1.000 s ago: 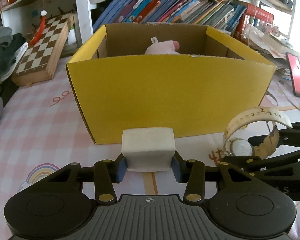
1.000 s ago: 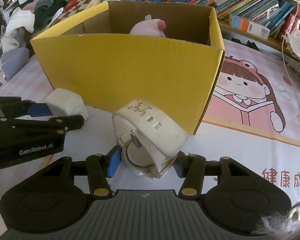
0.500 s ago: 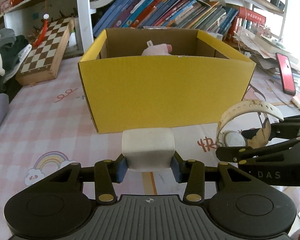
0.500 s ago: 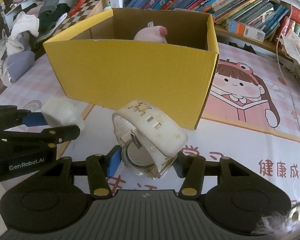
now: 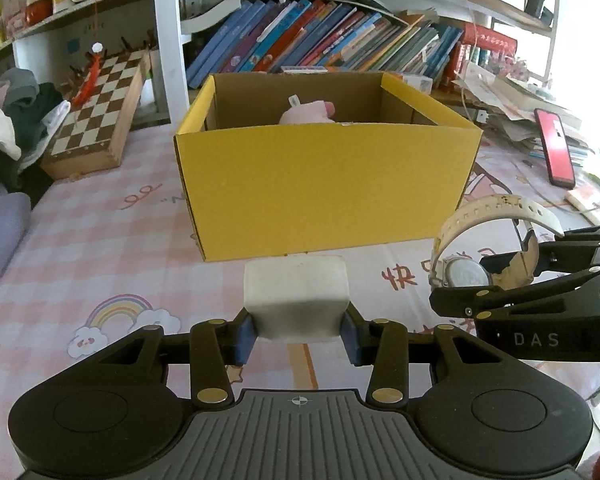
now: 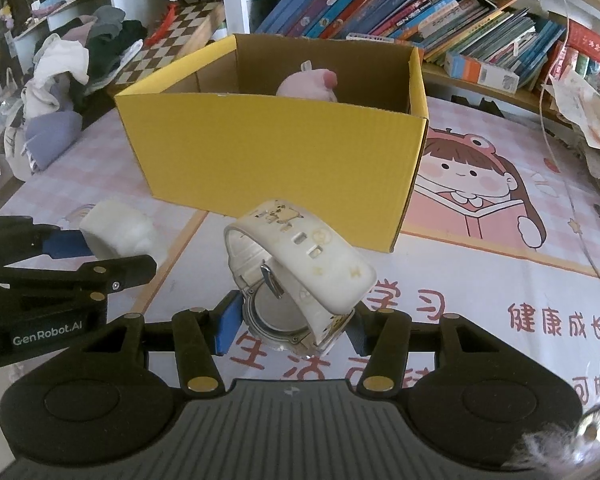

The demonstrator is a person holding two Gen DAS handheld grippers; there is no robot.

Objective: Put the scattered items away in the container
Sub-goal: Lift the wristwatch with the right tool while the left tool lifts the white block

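Observation:
An open yellow cardboard box [image 5: 324, 184] [image 6: 276, 152] stands on the table ahead of both grippers, with a pink plush toy [image 5: 308, 114] [image 6: 308, 84] inside. My left gripper [image 5: 298, 338] is shut on a white foam block [image 5: 296, 296], held in the air short of the box's near wall. My right gripper [image 6: 290, 330] is shut on a white wristwatch [image 6: 296, 276] with its strap looped upward. In the left wrist view the watch [image 5: 484, 248] and the right gripper sit at the right; in the right wrist view the block [image 6: 118, 232] and the left gripper sit at the left.
A pink checked cartoon tablecloth [image 5: 84, 240] covers the table. A chessboard [image 5: 96, 120] leans at the back left beside a pile of clothes [image 6: 72, 72]. Shelves of books [image 5: 324, 40] run behind the box. A red phone [image 5: 556, 146] and stacked papers lie to the right.
Both grippers have drawn back and risen slightly with their loads, so the box looks smaller and farther. Each grip is unchanged.

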